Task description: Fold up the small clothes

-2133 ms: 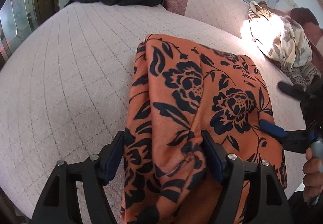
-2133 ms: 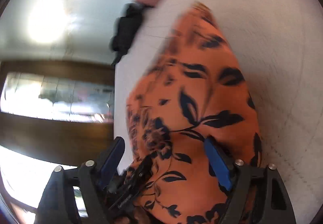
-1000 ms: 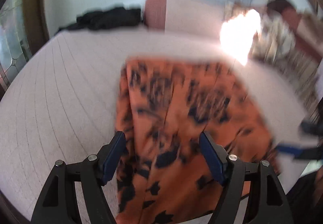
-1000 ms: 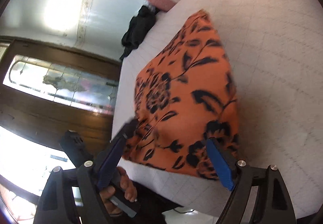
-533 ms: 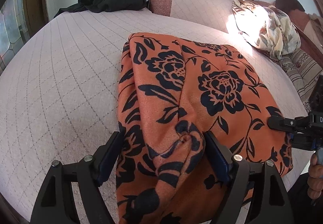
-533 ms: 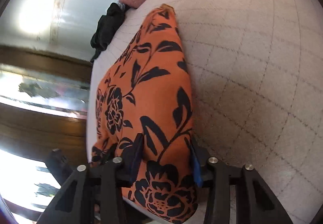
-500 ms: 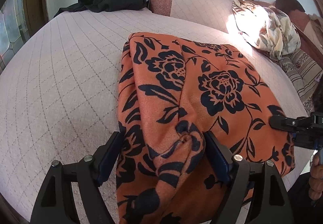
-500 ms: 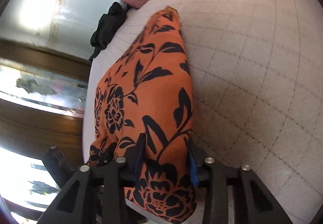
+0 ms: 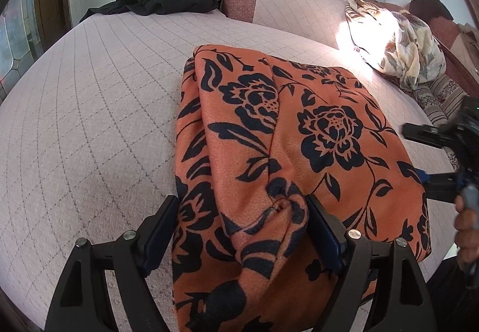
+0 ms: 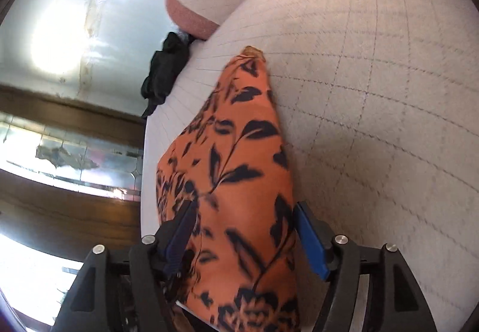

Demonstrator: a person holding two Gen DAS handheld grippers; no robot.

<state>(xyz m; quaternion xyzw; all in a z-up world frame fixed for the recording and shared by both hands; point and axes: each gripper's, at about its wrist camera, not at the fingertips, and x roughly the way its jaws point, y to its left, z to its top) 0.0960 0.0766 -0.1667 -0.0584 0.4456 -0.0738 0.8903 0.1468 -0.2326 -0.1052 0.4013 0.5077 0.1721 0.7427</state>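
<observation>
Lying folded on the quilted bed [image 9: 89, 110], the orange floral garment [image 9: 299, 137] looks soft and floppy, best pinched at a near corner; left gripper [image 9: 242, 230] wide astride its bunched hem, right gripper [image 10: 245, 236] just reopening, cloth between.

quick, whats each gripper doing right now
Left gripper: open, jaws just been opening, orange floral cloth lying between them.
Right gripper: open, jaws just been opening, same cloth between them.
</observation>
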